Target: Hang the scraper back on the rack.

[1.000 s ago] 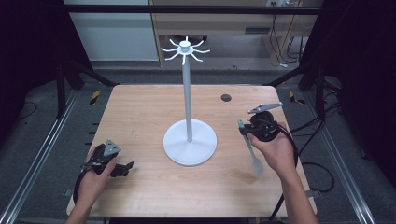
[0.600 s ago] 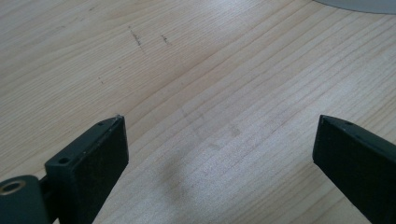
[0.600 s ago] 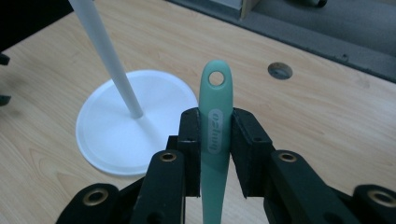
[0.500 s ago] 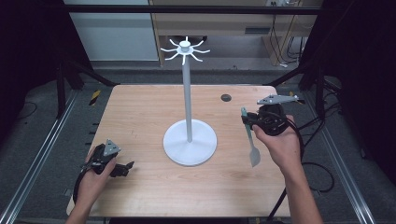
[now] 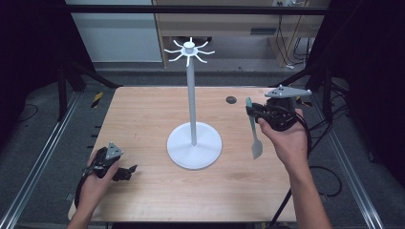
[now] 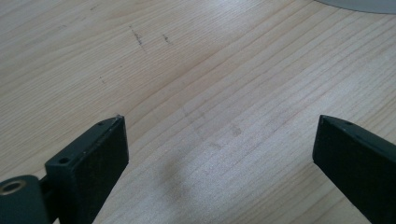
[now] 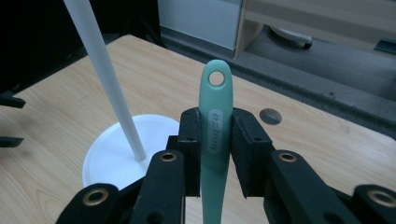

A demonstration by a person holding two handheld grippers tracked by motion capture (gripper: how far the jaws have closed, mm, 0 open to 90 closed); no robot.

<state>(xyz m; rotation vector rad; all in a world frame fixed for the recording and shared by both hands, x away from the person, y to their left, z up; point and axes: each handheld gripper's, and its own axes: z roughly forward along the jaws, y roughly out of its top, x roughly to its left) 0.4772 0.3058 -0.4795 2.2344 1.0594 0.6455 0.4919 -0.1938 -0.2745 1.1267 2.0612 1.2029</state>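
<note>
1. Your right gripper (image 7: 215,154) is clamping the handle of the green spatula (image 5: 253,131); its hole end is pointing up, its blade hanging above the table's (image 5: 143,114) right side.
2. Your left gripper (image 6: 219,154) is standing wide open with nothing between its jaws, low over the near left corner.
3. The white stand (image 5: 193,107) is rising at table centre, left of the spatula, well apart.

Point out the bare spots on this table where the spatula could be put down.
Bare wood lies between the stand's base and the table's far left corner, and along the near edge between the left gripper and the right forearm. Tightest is the right side, where the right gripper holds the spatula beside the base.
</note>
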